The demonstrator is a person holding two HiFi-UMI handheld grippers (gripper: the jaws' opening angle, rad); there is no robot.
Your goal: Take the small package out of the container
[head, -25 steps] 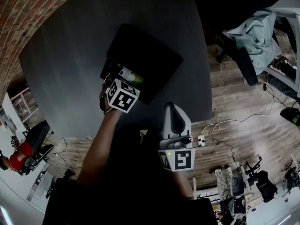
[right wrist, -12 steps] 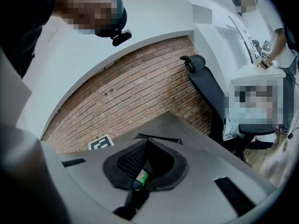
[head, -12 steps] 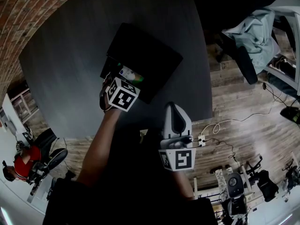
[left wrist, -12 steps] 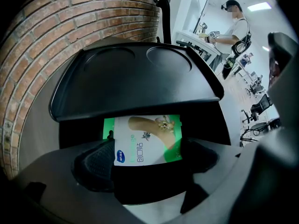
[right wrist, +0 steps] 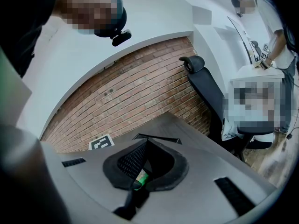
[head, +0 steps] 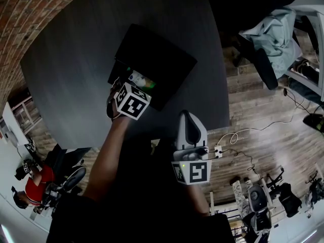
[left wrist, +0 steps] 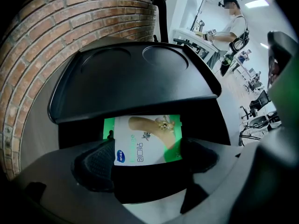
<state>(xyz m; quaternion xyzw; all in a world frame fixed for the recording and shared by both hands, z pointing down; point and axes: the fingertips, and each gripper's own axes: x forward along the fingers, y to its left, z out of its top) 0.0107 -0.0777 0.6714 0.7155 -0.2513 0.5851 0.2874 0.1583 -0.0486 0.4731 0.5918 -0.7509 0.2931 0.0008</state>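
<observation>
Nothing of the task has shifted over the last second; only the person in red at the head view's lower left has moved further down the frame.

Left gripper is at the near edge of the black container, which lies on the grey table. Its jaws stand apart and flank the small package. The green-and-white package lies flat in the opening under the raised lid. The left pad overlaps its lower left corner. No firm pinch shows.

Right gripper is held clear at lower centre of the head view, jaw tips together. A small green bit sits low between the pads; I cannot tell what it is.

Judgement, step in hand is the grasp:
- Advance until both pads overlap the package edges.
- Close squarely.
- Draw out low and level, under the lid.
- Risk: a corner-only pinch may let the slick wrapper twist or slip.
</observation>
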